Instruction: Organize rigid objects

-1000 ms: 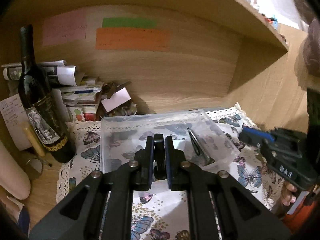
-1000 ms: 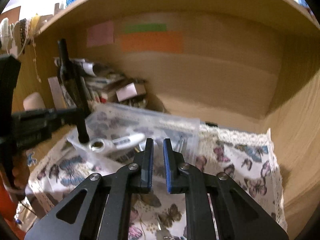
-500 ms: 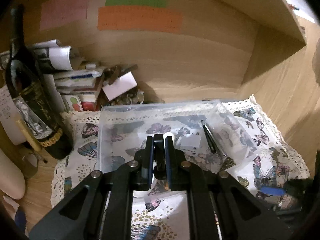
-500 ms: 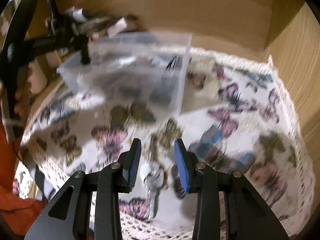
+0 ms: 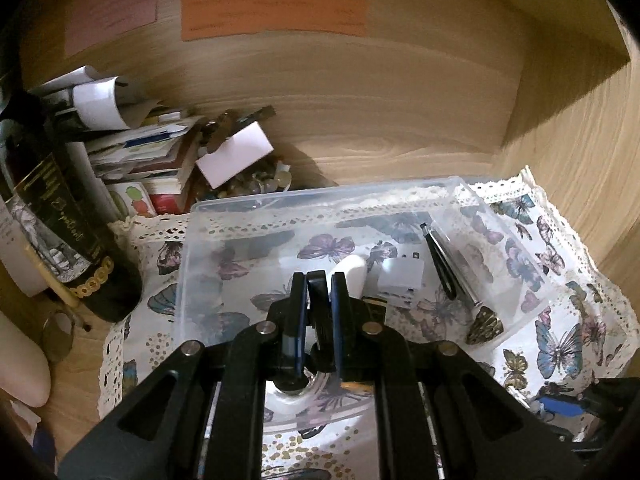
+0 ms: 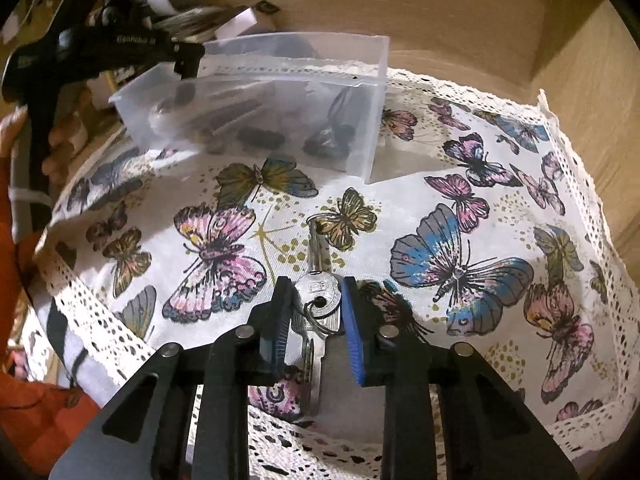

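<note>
1. So the whole thing comes down to the keys (image 6: 318, 300) vs the right gripper (image 6: 314, 312). The silver bunch lies flat on the butterfly cloth (image 6: 460, 208), and the right fingers stand spread apart either side of the top key's round head, not pinching it as far as I can tell.
2. Long axis: the key blade runs straight away from the fingers, in line with them, tip pointing toward the clear plastic box (image 6: 372, 92). A squeeze would land across the flat head, which looks about right to me.
3. Right hand is way nearer. The left gripper (image 5: 319, 292) hangs over the box, clamped on a slim dark object (image 5: 318, 300) I can't identify.
4. View differences: only the right wrist shows the keys. Only the left wrist shows inside the box: a white adapter-looking thing (image 5: 402, 276) and black tweezers (image 5: 442, 264) on the bottom.
</note>
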### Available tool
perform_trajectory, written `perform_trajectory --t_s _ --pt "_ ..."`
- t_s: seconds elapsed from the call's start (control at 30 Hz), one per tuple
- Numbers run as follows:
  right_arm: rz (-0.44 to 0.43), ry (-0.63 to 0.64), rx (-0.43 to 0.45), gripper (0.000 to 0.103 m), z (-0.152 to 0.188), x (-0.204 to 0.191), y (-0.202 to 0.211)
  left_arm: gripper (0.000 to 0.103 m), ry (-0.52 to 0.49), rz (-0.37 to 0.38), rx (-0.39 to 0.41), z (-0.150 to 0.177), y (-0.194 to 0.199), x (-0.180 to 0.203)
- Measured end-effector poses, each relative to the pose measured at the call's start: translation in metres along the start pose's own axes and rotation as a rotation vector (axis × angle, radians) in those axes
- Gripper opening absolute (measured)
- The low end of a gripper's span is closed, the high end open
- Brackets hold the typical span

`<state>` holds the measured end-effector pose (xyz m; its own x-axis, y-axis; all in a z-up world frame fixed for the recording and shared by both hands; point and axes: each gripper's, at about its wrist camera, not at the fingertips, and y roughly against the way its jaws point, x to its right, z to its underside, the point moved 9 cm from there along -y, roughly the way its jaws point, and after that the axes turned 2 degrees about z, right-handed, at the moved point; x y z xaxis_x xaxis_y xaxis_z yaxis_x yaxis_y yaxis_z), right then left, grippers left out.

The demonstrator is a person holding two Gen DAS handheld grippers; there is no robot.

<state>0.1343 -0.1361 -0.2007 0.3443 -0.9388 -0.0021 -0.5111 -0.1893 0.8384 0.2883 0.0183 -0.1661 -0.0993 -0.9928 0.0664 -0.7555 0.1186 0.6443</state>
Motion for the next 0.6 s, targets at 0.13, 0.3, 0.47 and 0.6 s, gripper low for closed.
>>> perform_trajectory --t_s 0.13,0.3,0.47,0.6 --pt "-0.003 -0.034 0.039 0.023 -0.008 0.005 0.01 0.011 -0.011 0.014 -0.025 0.004 -0.004 0.006" --pt "0.022 -0.038 0.112 0.023 -0.028 0.006 0.025 0.039 0.005 0.032 -0.012 0.003 0.007 0.007" --pt "0.031 -0.018 0.181 0.023 -0.056 0.005 0.042 0.054 0.011 0.045 0.032 -0.001 0.026 0.007" --pt "0.026 -0.007 0.243 0.022 -0.08 0.001 0.056 0.07 0.023 0.048 0.068 -0.003 0.044 0.003"
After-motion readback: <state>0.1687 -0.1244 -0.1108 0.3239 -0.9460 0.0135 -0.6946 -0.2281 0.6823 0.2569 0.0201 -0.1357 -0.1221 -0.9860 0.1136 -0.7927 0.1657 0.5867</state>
